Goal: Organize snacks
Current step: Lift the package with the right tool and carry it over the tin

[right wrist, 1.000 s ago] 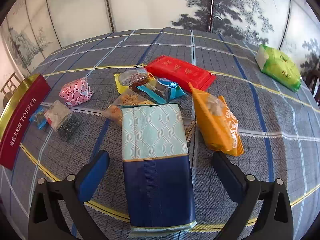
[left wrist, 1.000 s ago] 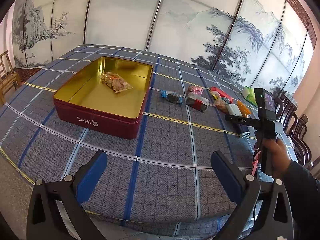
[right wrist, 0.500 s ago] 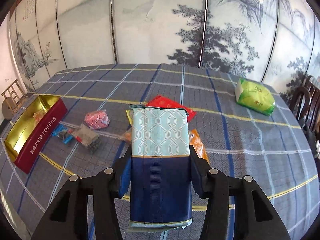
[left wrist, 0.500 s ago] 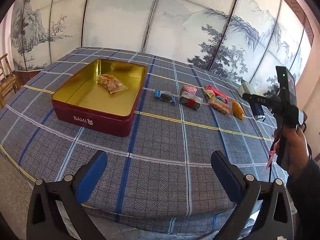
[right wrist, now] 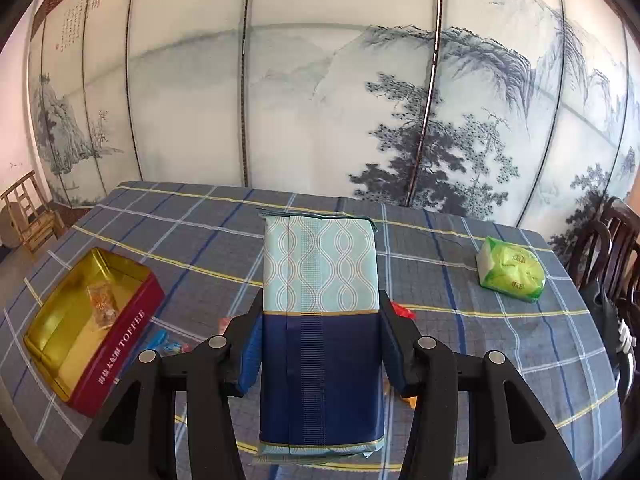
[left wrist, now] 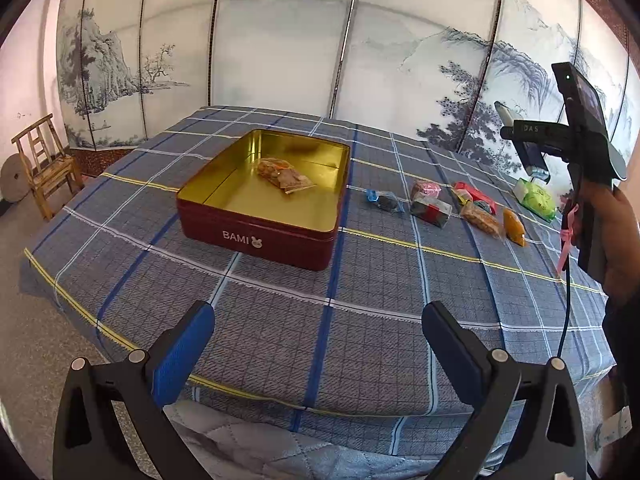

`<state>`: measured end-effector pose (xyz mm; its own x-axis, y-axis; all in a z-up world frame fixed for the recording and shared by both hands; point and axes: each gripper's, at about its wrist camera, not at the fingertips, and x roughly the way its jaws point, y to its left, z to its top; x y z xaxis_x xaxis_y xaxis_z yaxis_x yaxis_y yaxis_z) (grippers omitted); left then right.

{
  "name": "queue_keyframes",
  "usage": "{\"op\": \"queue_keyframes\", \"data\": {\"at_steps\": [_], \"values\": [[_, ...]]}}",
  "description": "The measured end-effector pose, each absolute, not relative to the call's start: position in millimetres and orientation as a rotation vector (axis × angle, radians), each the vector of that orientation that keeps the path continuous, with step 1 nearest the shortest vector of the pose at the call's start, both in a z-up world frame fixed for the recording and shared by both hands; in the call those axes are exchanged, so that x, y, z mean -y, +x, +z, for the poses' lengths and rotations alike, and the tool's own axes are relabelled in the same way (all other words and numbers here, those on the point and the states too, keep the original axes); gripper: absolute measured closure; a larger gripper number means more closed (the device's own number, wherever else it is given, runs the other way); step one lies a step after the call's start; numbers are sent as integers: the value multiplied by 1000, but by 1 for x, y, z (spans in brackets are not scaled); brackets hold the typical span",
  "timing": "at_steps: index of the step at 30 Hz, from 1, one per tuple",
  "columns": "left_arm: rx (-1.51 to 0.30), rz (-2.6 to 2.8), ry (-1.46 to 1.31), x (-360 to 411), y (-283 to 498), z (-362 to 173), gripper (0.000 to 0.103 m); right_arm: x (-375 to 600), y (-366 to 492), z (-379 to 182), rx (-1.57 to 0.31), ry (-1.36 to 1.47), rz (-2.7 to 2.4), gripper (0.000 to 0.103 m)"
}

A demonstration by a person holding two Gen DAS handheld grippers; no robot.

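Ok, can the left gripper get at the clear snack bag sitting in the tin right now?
Probably yes. The left gripper is open and holds nothing, the red tin has no lid on, and the clear snack bag lies alone inside with bare tablecloth between.

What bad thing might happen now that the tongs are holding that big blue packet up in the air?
1. The right tongs pinch only the dark lower half of the blue packet, so it might slip or tip forward while carried.
2. The red tin already holds a clear snack bag; the packet may land on it and squash it.
3. Small snacks lie between packet and tin, so a low swing could knock them about.
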<state>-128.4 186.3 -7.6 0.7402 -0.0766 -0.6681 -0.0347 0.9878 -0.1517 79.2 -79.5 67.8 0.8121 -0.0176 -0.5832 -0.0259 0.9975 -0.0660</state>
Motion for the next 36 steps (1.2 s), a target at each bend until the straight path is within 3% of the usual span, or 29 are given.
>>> {"op": "queue_keyframes", "data": {"at_steps": [36], "values": [[-687,120,-196,-234,-150,-12,0,-69,100,74,-597,-183,164,52]]}}
